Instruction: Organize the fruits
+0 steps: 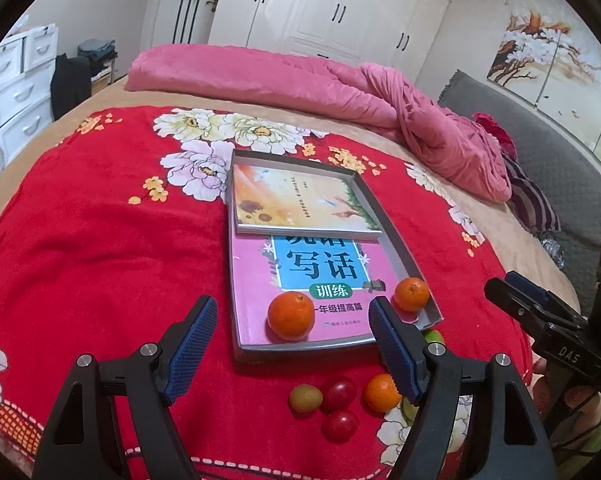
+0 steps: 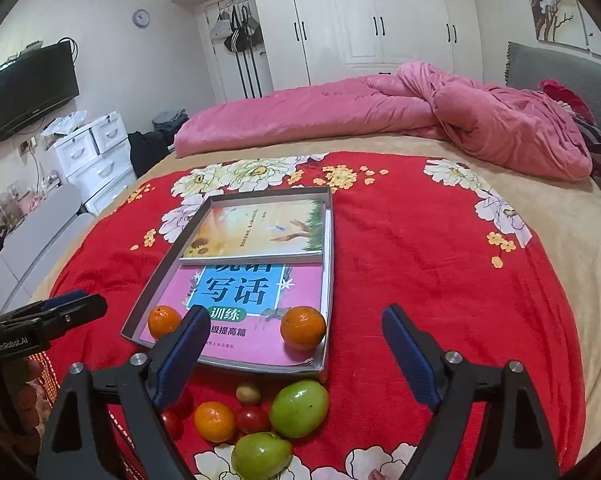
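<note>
A grey tray (image 1: 396, 242) (image 2: 330, 264) lies on the red flowered blanket with two books in it. Two oranges sit on the pink book near the tray's front edge, one to the left (image 1: 291, 315) (image 2: 163, 321) and one to the right (image 1: 411, 294) (image 2: 303, 327). In front of the tray lie a third orange (image 1: 381, 393) (image 2: 214, 421), small red tomatoes (image 1: 339, 425) (image 2: 253, 419), a yellowish one (image 1: 305, 398) (image 2: 248, 393) and two green fruits (image 2: 298, 409) (image 2: 260, 455). My left gripper (image 1: 292, 344) is open and empty above the loose fruits. My right gripper (image 2: 296, 356) is open and empty too.
A pink book (image 1: 256, 280) and a sunflower book (image 1: 296, 200) fill the tray. A pink quilt (image 2: 380, 116) is bunched at the back of the bed. White drawers (image 2: 96, 152) and a television (image 2: 24, 88) stand at the left, wardrobes (image 2: 372, 16) behind.
</note>
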Demonstrator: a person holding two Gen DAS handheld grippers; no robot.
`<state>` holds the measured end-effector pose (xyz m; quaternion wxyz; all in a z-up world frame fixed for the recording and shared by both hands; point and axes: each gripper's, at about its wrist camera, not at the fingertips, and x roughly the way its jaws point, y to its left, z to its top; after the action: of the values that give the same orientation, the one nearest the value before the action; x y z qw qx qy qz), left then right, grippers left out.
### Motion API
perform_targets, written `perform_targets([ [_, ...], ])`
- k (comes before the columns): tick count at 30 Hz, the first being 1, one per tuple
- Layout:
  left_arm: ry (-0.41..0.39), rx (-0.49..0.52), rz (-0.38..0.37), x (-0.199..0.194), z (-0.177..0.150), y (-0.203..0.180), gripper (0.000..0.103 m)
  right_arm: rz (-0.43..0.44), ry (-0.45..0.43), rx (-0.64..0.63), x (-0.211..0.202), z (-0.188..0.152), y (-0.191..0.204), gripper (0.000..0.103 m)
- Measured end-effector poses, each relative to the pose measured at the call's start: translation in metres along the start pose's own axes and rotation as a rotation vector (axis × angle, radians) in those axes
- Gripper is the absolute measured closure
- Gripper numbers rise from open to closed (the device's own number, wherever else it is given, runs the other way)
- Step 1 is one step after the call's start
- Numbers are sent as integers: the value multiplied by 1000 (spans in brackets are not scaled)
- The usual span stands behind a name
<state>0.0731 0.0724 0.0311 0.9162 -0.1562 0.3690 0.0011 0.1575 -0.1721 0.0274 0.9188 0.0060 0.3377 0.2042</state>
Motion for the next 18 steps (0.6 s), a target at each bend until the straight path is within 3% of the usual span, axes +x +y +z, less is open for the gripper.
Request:
perform_targets([
  [18, -12, 35, -10, -20, -6, -14, 24, 22, -29, -16, -20, 0, 9, 9],
])
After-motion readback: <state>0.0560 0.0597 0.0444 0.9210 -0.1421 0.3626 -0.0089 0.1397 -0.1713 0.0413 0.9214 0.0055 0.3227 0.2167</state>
